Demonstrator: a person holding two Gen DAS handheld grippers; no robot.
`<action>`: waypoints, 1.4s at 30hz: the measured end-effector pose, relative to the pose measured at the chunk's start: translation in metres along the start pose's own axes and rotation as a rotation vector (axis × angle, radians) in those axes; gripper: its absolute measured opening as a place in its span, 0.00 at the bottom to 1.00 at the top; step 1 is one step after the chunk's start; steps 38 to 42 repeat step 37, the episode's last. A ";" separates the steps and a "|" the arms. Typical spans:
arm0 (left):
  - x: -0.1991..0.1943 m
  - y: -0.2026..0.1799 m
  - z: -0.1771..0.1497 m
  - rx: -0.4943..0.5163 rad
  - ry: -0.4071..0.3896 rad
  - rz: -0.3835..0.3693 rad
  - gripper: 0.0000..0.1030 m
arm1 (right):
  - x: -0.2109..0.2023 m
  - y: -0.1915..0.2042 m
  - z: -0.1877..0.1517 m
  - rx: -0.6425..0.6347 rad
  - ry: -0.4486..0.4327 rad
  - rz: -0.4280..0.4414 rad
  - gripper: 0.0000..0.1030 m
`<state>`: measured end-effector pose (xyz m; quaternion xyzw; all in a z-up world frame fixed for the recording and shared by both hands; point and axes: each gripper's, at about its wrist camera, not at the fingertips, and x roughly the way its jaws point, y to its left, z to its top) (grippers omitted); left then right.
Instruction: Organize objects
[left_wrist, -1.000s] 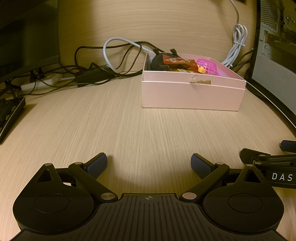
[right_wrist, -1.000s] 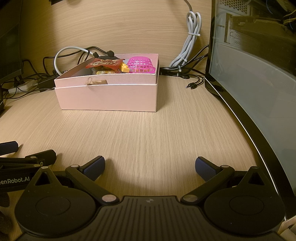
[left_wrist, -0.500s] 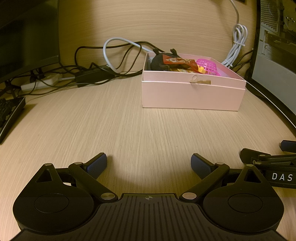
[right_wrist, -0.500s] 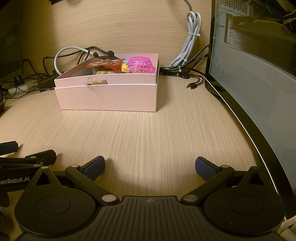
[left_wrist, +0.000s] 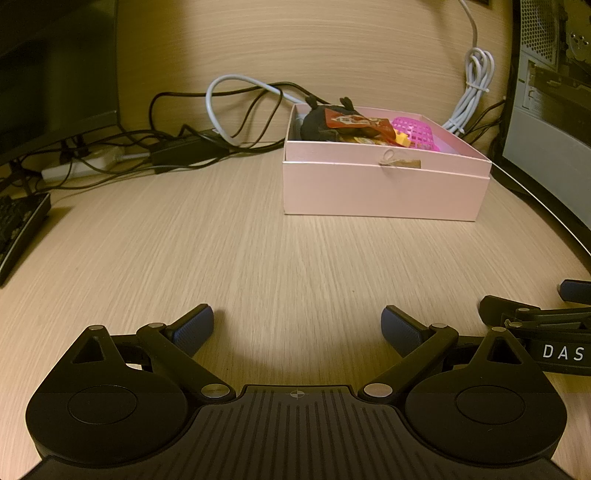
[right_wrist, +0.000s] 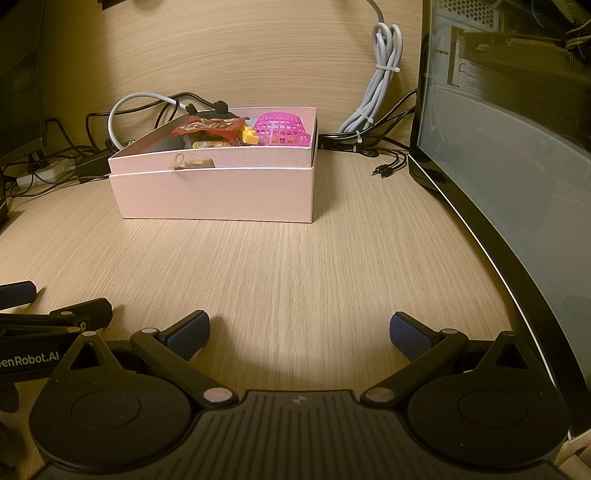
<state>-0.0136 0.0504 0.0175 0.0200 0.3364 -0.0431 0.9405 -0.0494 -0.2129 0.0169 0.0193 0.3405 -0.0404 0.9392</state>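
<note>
A pink box (left_wrist: 384, 188) stands at the back of the wooden desk; it also shows in the right wrist view (right_wrist: 214, 195). Inside lie a black plush toy (left_wrist: 317, 122), a red snack packet (left_wrist: 358, 123), a yellow piece (right_wrist: 249, 136) and a pink mesh basket (right_wrist: 284, 129). My left gripper (left_wrist: 297, 326) is open and empty, low over the desk, well short of the box. My right gripper (right_wrist: 299, 332) is open and empty beside it. Each gripper shows at the edge of the other's view.
A tangle of black and white cables (left_wrist: 207, 133) and a power strip (left_wrist: 74, 168) lie behind the box to the left. A keyboard (left_wrist: 18, 232) is at far left. A glass-sided computer case (right_wrist: 509, 155) stands along the right. A bundled grey cable (right_wrist: 380, 85) hangs at the back.
</note>
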 end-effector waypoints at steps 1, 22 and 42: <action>0.000 0.000 0.000 0.000 0.000 0.000 0.97 | 0.000 0.000 0.000 0.000 0.000 0.000 1.00; 0.000 0.000 0.000 0.000 0.000 0.000 0.97 | 0.000 0.000 0.000 0.000 0.000 0.000 1.00; 0.001 0.001 0.001 0.010 -0.001 -0.023 0.96 | -0.001 0.000 0.000 0.000 0.000 0.000 1.00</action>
